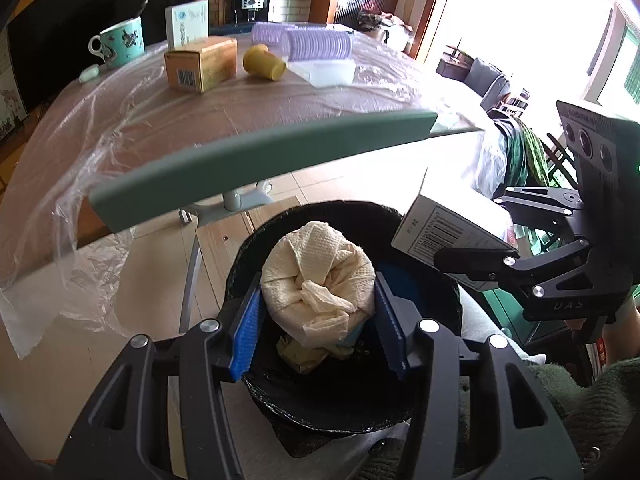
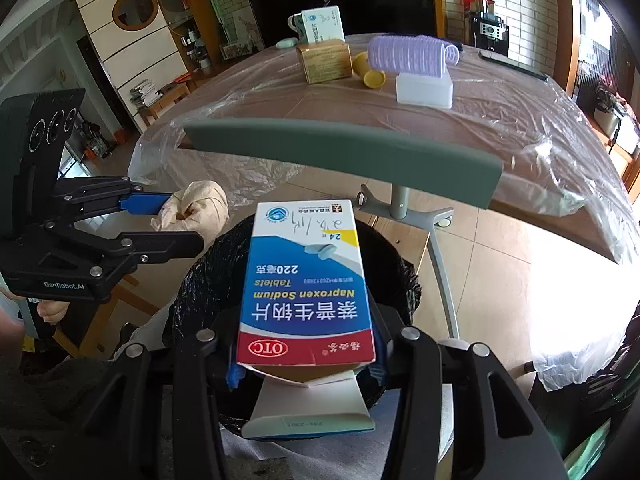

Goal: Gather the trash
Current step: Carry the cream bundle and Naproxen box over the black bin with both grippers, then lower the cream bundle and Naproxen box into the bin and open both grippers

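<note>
Left hand-held gripper (image 1: 316,320) is clenched on a wad of paper towel (image 1: 320,276), blue pads (image 1: 244,332) pressing both sides, held right above the open bin (image 1: 440,300). The bin has a black bag liner and sits on the floor below the worktop edge. Some scraps are visible at the bottom of it, under the wad; can't tell what they are.

Right hand-held gripper (image 2: 306,364) is grasping a medicine box (image 2: 308,280), blue-and-white with a red band, one end flap open. The jaws clamp the box near that open end. The box is also over the bin mouth, tilted down toward it. In the left wrist view the same box shows at the bin's right rim, barcode side up.

Both items are held, neither dropped yet. Judgement: this is the drop step for two pieces at once; releasing both should land them in the bin, since both sit over the opening.

Left on the worktop (image 1: 280,100), which is covered in plastic film: a brown carton (image 1: 200,64), a yellow cup (image 1: 264,62) lying on its side, a purple roller (image 1: 320,42), a white plastic tray (image 1: 324,72), another white box (image 1: 187,22) standing behind the carton, a teal mug (image 1: 122,42) with a spoon in it, and a small pale thing (image 1: 89,74) beside the mug. Which of these count as trash is unclear; the mug likely not.

So roughly early to mid task: a bit already in the bin, two pieces about to go, several more possibly to fetch. A grey-green chair back (image 1: 260,160) stands between bin and worktop.
</note>
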